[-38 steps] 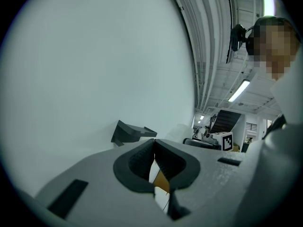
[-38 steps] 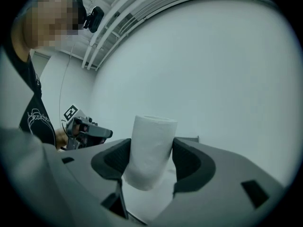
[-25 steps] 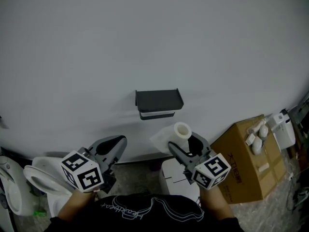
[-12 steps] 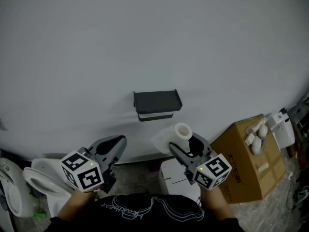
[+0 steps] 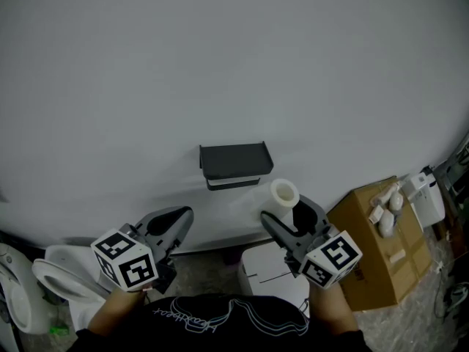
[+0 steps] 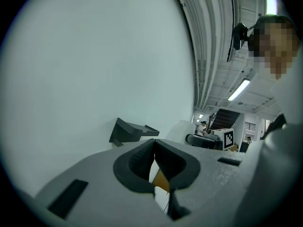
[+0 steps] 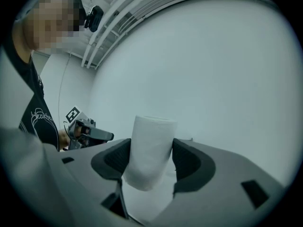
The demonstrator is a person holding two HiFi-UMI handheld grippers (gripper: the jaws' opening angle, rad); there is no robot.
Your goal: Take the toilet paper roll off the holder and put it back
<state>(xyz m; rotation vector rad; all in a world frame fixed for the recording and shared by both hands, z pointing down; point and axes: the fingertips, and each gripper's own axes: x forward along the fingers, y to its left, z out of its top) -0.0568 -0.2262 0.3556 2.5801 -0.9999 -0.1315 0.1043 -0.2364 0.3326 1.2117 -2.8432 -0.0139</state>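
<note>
White toilet paper roll, cardboard core end up, sits clamped betw. jaws of our right gripper, off the dark holder at its 10 o'clock. Left gripper, at 8 o'clock: jaws together, empty.

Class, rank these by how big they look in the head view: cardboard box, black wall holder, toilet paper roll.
1. cardboard box
2. black wall holder
3. toilet paper roll, smallest, though partly covered by the right gripper holding it.
</note>
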